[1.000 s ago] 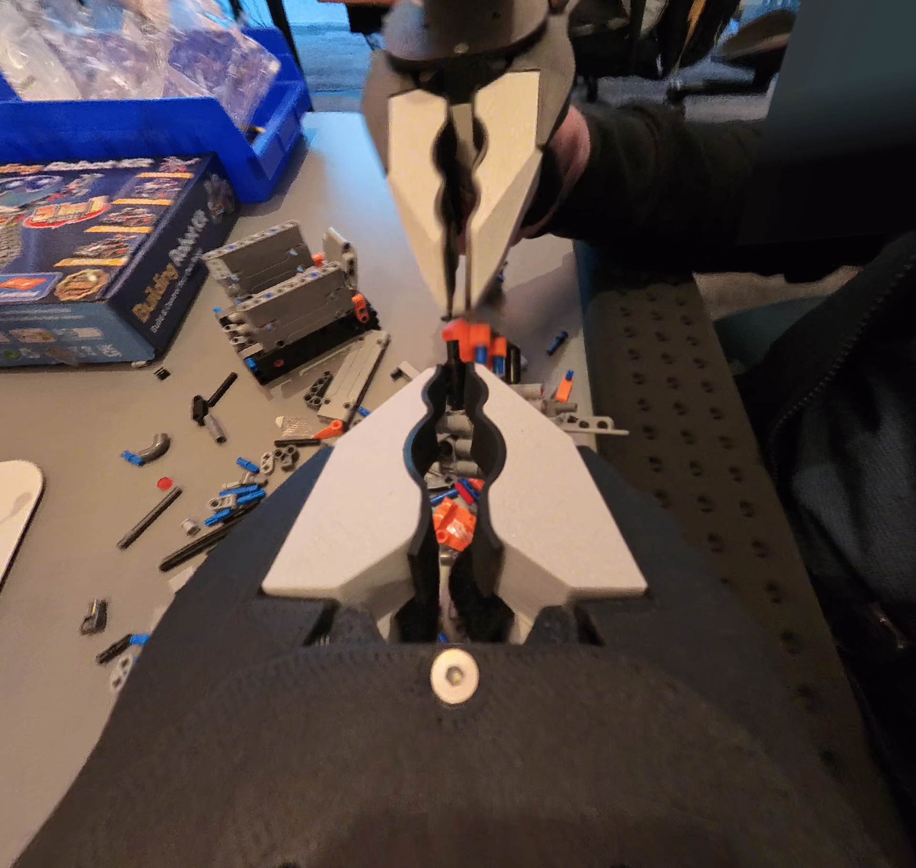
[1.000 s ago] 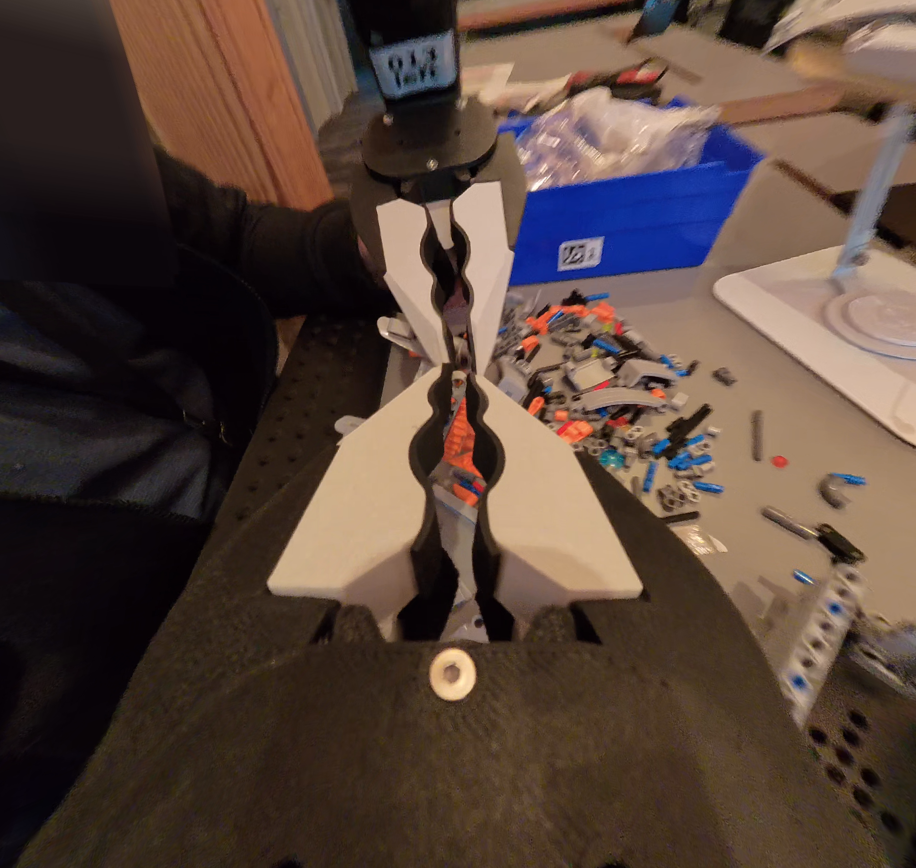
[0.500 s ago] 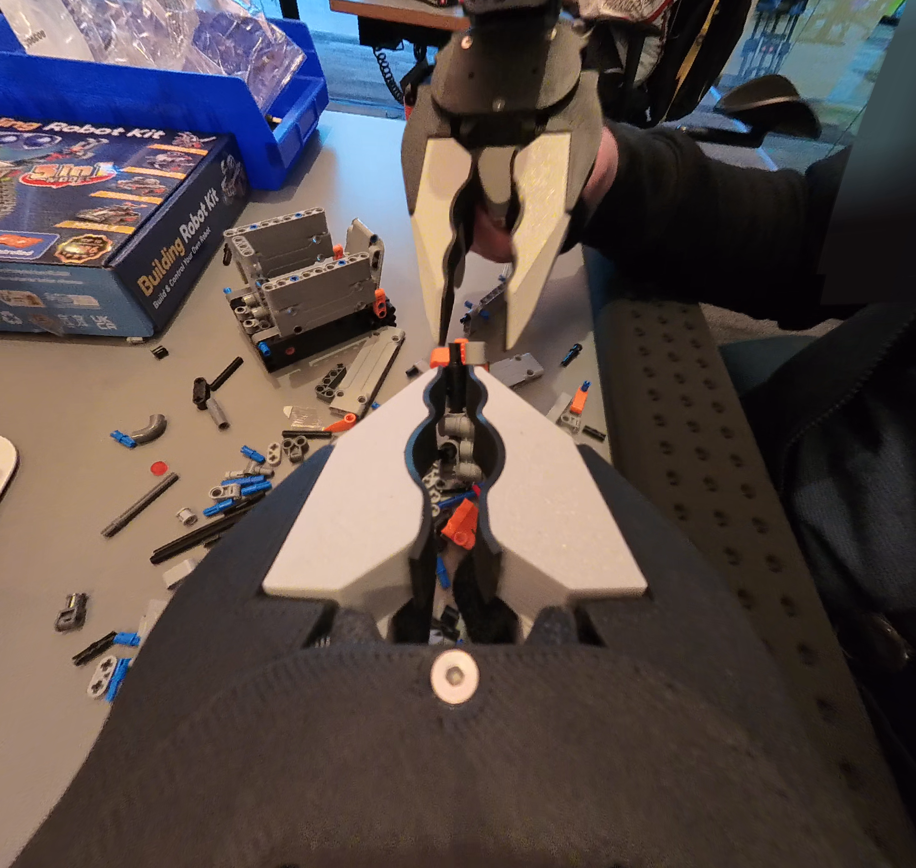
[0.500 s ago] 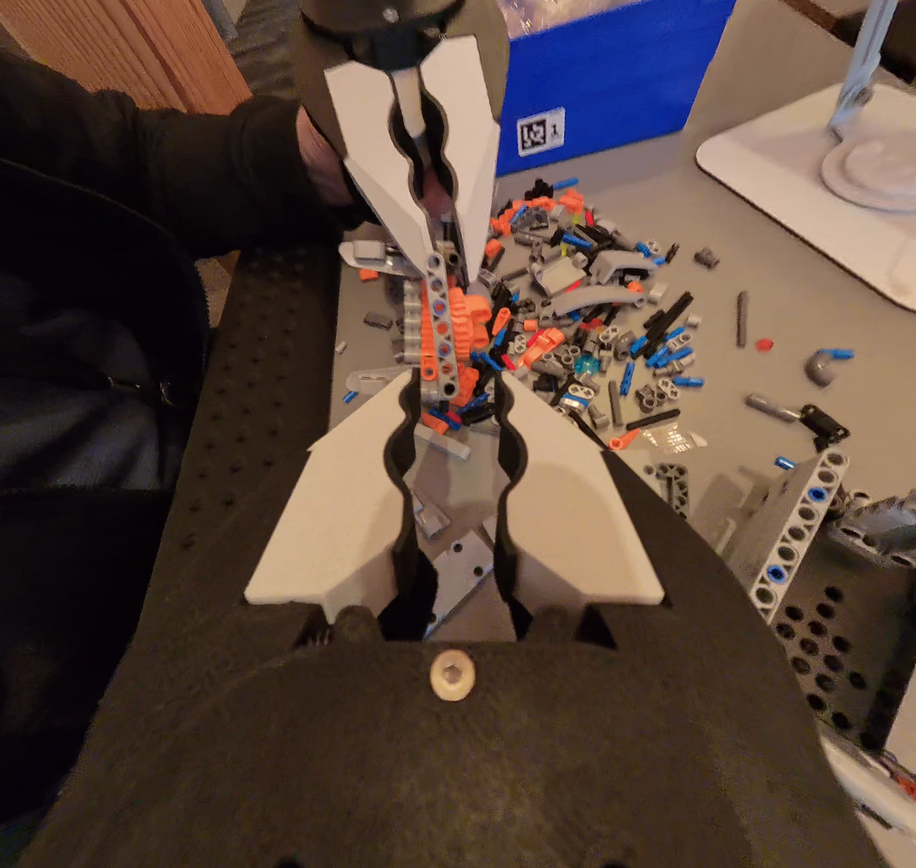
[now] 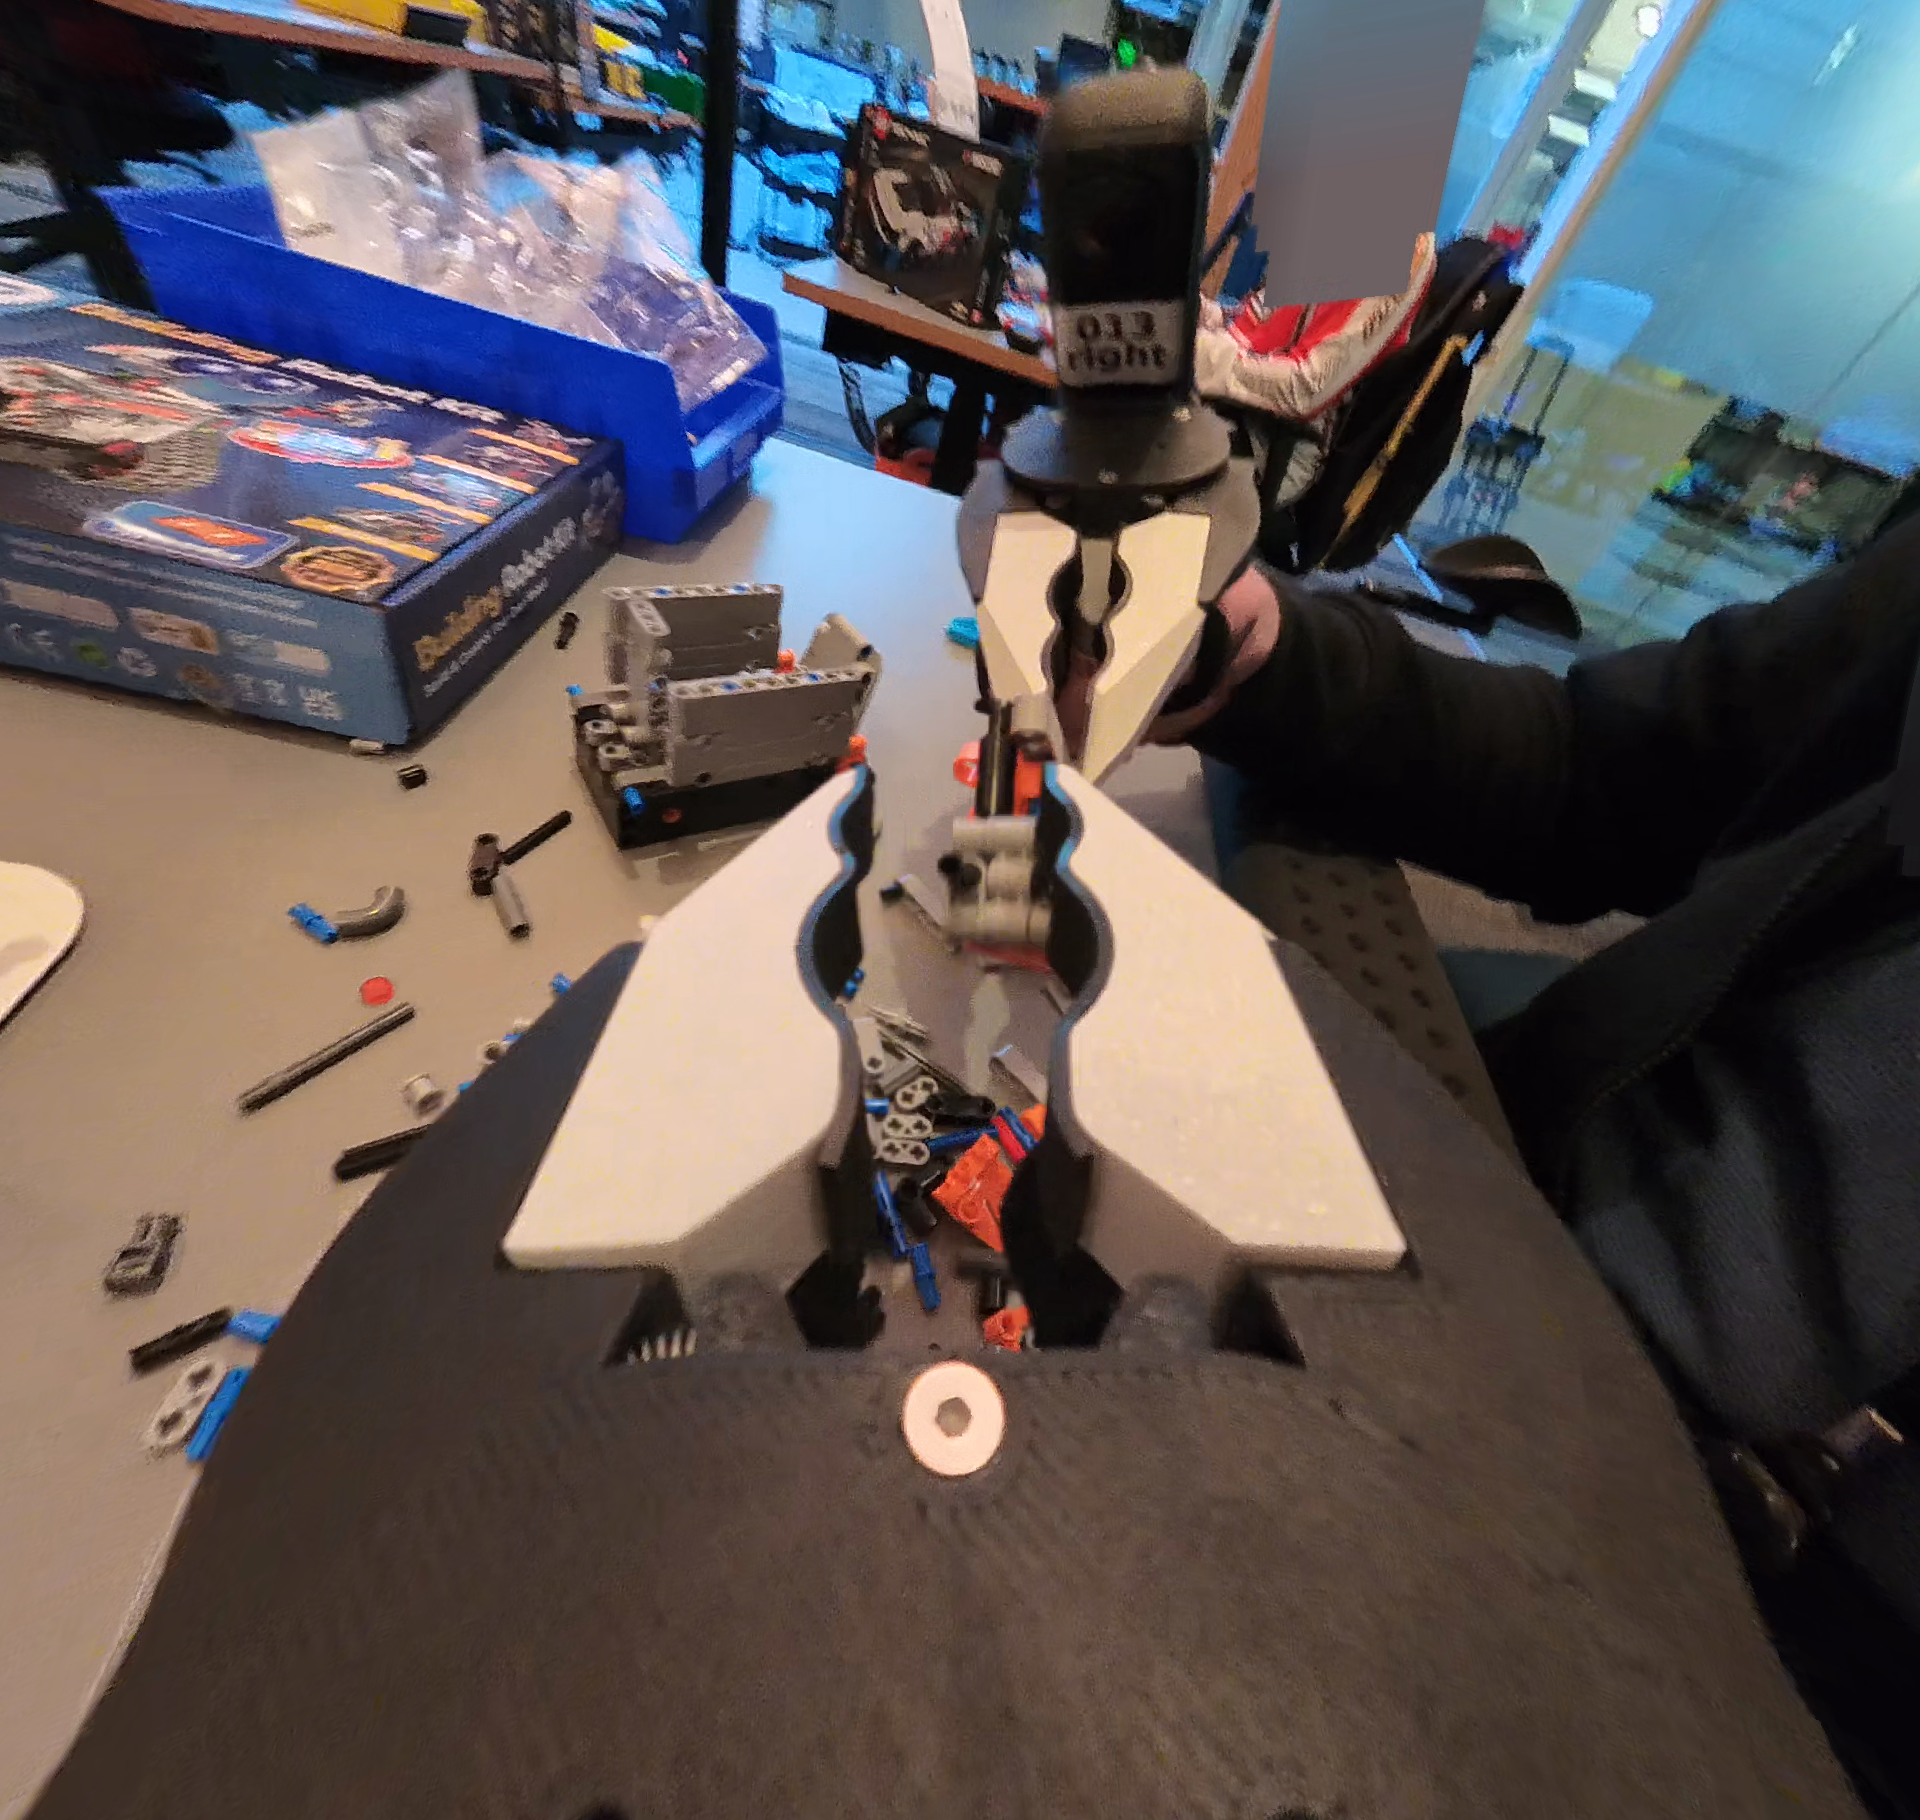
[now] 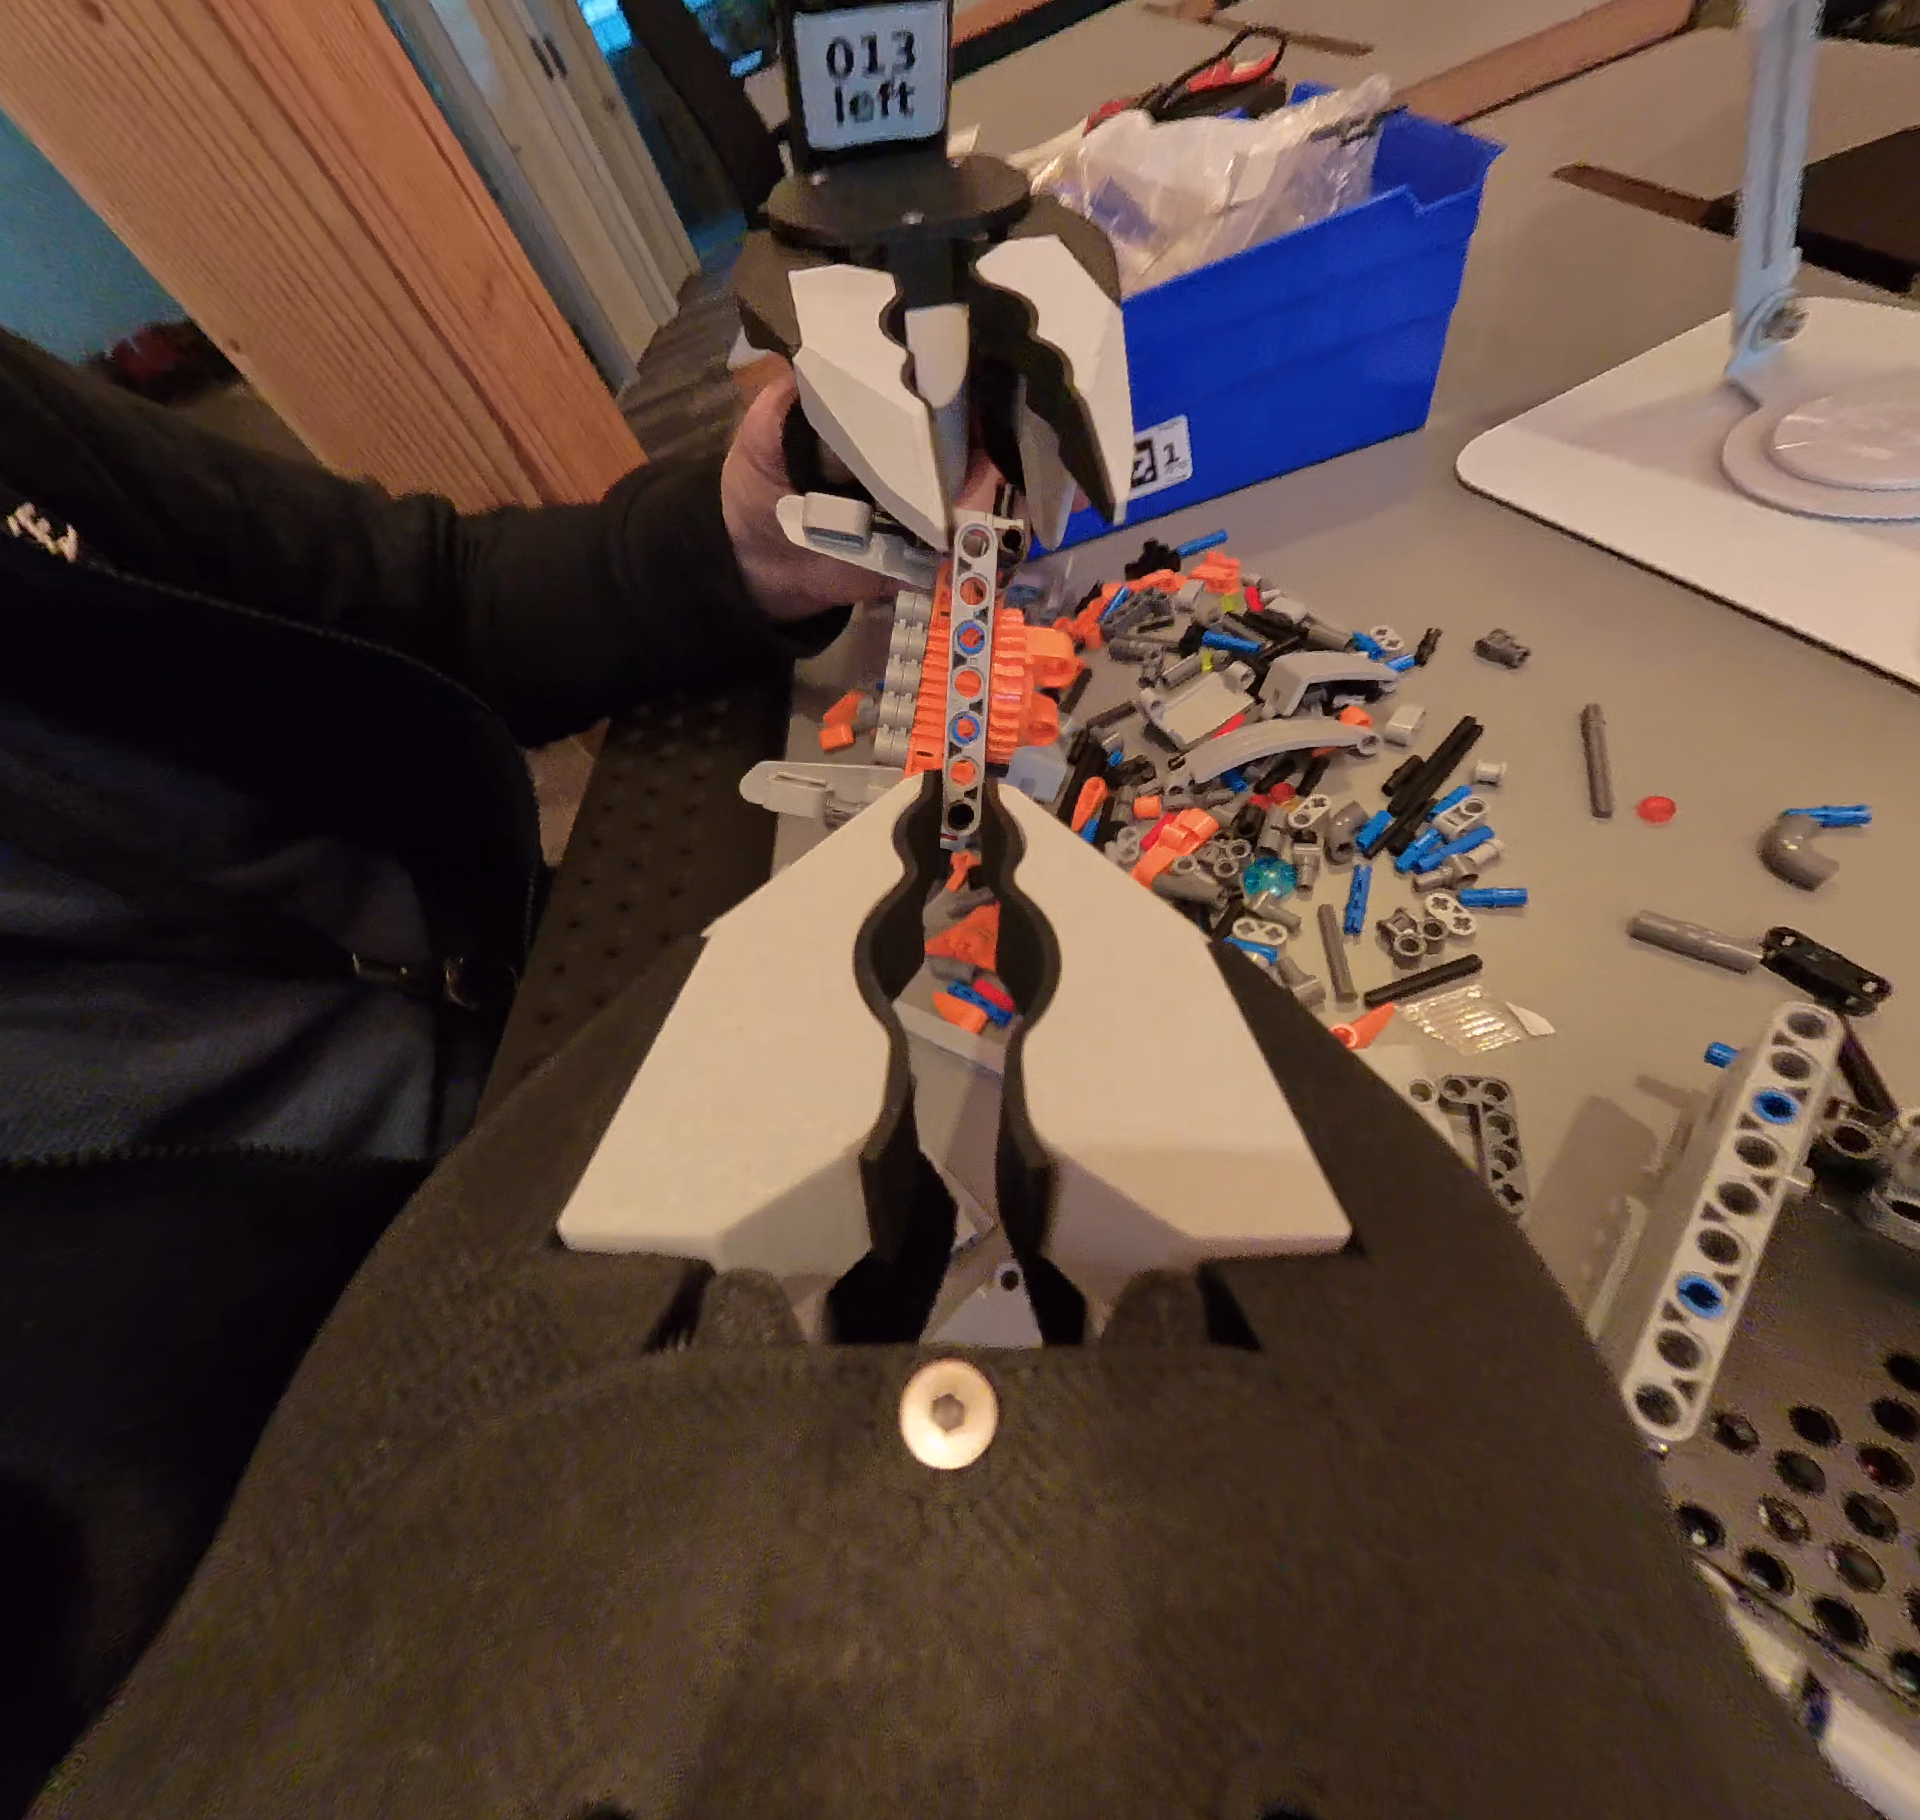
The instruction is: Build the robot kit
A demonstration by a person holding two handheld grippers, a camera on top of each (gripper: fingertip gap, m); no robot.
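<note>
Assembly (image 6: pixel 966 674), a grey holed beam with orange gears and grey pieces pinned to it, was held clear of the table (image 6: pixel 1621 648), between the two grippers and above the near edge of the pile (image 6: pixel 1278 814) of loose parts. It looked only part built: several beam holes carried blue pins, others stood empty, and most of the small grey, black, blue and orange pieces lay unsorted on the table. A larger grey build (image 5: pixel 717 700) sat apart beside the box (image 5: pixel 291 534), with the blue bin (image 6: pixel 1299 316) of plastic bags behind.

Right gripper (image 6: pixel 961 791) was clenched on the lower end of the beam, its tips pressed close with the beam standing up out of them. Left gripper (image 5: pixel 956 783) was released, its jaws well apart; in its own view the assembly sat in the gap, against or just beside the inner face of one finger, though the blur there left actual contact uncertain. From the right wrist view the left tips straddled the top end of the beam, one tip seeming to meet it and the other standing off. A hand (image 6: pixel 774 523) gripped the left handle just behind the assembly
</note>
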